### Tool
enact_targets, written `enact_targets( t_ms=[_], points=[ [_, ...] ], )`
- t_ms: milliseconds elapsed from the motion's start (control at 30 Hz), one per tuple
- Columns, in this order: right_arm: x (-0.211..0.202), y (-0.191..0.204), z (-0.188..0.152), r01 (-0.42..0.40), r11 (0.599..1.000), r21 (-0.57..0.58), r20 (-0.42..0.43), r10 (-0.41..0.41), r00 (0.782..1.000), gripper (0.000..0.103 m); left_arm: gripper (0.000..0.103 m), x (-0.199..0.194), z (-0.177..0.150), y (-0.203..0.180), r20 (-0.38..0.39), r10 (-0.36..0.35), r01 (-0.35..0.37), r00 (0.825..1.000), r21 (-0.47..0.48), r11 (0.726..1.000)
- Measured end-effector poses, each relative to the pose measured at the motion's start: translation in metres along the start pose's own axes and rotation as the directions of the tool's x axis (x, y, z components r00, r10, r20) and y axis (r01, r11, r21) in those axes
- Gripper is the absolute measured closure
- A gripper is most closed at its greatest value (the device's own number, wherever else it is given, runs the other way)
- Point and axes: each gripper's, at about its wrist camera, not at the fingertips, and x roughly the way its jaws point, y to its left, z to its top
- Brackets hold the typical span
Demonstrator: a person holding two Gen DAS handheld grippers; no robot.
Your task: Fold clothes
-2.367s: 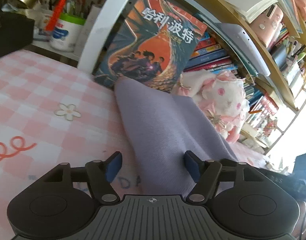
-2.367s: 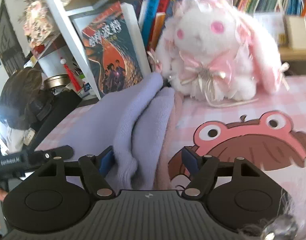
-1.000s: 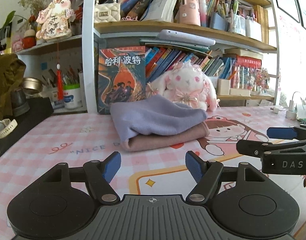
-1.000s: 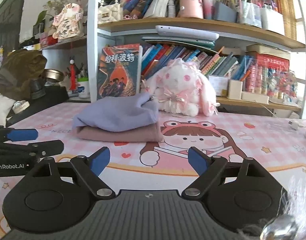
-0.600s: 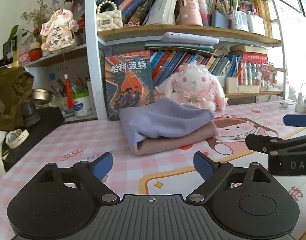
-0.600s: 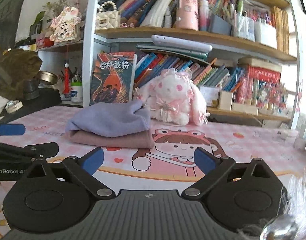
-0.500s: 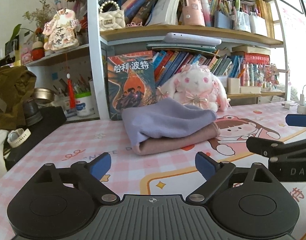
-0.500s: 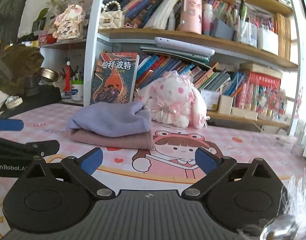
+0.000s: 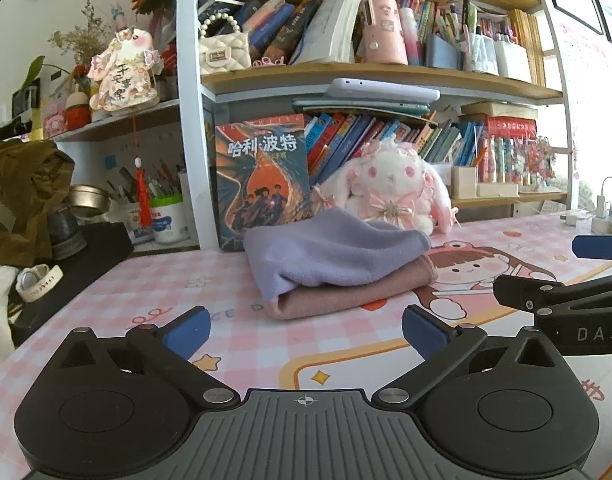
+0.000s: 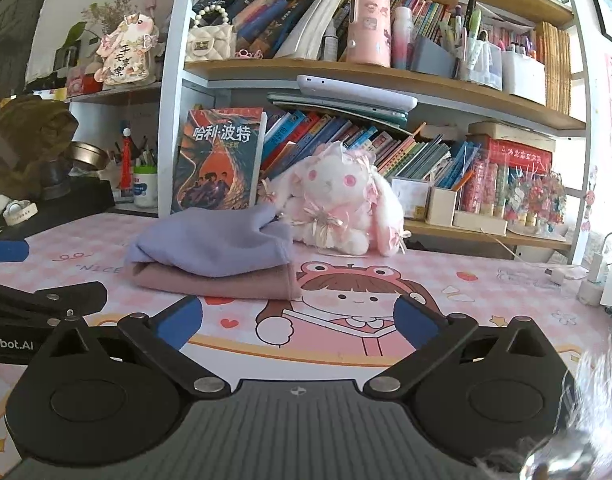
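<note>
Both claws withdrawn and opening, folded clothes (image 9: 338, 268) well ahead, untouched.

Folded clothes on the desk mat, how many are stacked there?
2. A purple garment lies on top of a pink garment, stacked in front of the book and plush rabbit. Anything tucked inside the folds would be hidden.

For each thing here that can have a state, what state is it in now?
Purple fleece garment: folded, lying on the pink one.
Pink fleece garment: folded, flat on the mat.
Left gripper: jaws opening, nothing between.
Right gripper: jaws opening, nothing between.
White plush rabbit: sitting behind the pile.
</note>
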Motion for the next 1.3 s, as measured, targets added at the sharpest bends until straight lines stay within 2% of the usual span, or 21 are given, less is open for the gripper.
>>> enact_targets(
  t_ms=[433, 1300],
  points=[
    [-0.0007, 0.0010, 0.0001, -0.007, 1.000, -0.008, 0.007, 0.007, 1.000, 0.000, 0.000, 0.0035, 0.0011, -0.0015, -0.021, 0.013, -0.013, 1.000, 0.010, 1.000],
    [-0.0015, -0.0003, 0.0001, -0.010, 1.000, 0.001, 0.009, 0.010, 1.000, 0.000, 0.000, 0.0007, 0.0005, -0.0016, -0.010, 0.019, -0.019, 1.000, 0.012, 1.000]
  ],
)
